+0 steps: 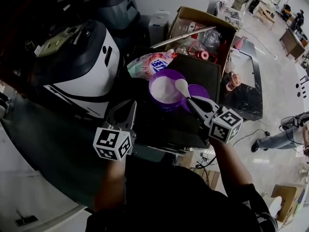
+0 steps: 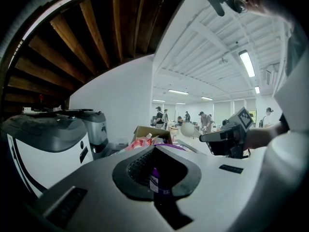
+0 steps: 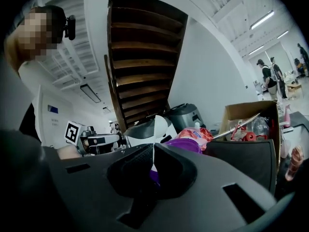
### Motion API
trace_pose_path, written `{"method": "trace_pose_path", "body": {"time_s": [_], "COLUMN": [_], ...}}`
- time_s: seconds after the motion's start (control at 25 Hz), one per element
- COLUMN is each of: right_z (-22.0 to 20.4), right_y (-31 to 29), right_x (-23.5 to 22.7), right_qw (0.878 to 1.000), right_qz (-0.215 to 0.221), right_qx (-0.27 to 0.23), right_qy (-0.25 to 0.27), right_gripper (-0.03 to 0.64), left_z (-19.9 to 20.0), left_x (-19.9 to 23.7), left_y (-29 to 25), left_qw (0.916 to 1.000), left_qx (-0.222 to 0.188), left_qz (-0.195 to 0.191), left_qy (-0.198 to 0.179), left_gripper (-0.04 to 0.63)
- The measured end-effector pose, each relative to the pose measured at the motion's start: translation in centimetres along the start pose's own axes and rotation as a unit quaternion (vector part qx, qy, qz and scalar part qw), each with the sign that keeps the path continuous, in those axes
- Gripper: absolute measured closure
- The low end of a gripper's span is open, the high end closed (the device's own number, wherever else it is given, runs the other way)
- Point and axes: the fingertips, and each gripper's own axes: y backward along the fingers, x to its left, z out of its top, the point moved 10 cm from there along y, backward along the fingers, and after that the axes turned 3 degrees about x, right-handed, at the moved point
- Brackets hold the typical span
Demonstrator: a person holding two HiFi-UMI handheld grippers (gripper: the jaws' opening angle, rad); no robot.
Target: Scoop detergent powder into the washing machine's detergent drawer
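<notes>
Overhead, the right gripper point(image 1: 192, 102) is clenched on a white spoon point(image 1: 182, 85) held over the purple bowl point(image 1: 164, 105) of powder near the dark top's point(image 1: 159, 125) far edge. The left gripper point(image 1: 130, 103) hovers beside the bowl, its jaws slightly apart and empty. A detergent bag point(image 1: 149, 64) and a cardboard box point(image 1: 219, 25) crowd in behind.

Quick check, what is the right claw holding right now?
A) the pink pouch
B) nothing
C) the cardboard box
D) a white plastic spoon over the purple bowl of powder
D: the right claw is shut on the handle of the white plastic spoon, whose head sits over the white powder in the round purple bowl.
</notes>
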Motion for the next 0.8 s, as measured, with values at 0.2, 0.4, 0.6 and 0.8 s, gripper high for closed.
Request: {"method": "trace_pose_path", "body": {"time_s": [0.2,0.4,0.6,0.8], "right_z": [1.2,1.9,1.8,2.2], "right_y": [-1.7,-3.6,-5.3,-6.6], "right_x": [-0.7,-1.1,-1.1,-1.1], "right_qw": [0.999,0.998,0.995,0.989], "right_qz": [0.010,0.004,0.003,0.007], "right_qx": [0.036,0.060,0.089,0.128], "right_qy": [0.029,0.037,0.053,0.074], "right_gripper": [0.597,0.597,0.597,0.597], "left_z": [0.4,0.4,-0.2,0.1], "left_x": [0.9,2.3,3.5,4.1], "left_y": [-0.2,-0.2,-0.1,-0.3], "left_qw": [1.0000,1.0000,0.9999,0.9998], "left_qx": [-0.001,0.002,0.000,-0.009], "left_qz": [0.003,-0.002,-0.004,-0.007], "left_qy": [0.001,0.005,0.012,0.016], "left_gripper": [0.588,0.588,0.588,0.588]}}
